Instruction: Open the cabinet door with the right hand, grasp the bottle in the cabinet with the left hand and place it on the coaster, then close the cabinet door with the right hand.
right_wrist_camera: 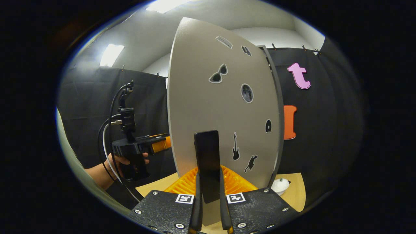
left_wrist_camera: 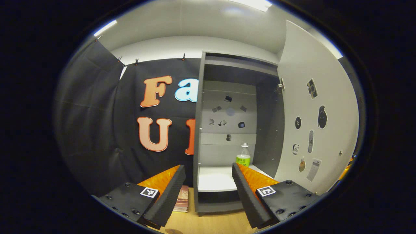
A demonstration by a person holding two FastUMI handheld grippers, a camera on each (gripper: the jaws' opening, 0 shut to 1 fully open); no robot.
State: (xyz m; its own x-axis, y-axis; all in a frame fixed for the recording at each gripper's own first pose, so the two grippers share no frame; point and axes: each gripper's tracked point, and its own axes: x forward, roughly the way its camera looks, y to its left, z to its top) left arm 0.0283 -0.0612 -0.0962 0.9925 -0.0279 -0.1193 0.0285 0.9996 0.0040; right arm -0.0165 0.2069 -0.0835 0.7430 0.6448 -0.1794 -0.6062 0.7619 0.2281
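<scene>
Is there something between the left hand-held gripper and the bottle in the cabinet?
Nothing visible. The cabinet door is swung open, and the left hand-held gripper, open, faces the bottle across bare shelf.

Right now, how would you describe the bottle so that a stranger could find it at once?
Look into the open grey cabinet, whose door is swung out on the right. On its white lower shelf, near the right inner wall, stands the bottle. It is clear, with a green label, the lone object on that shelf.
</scene>
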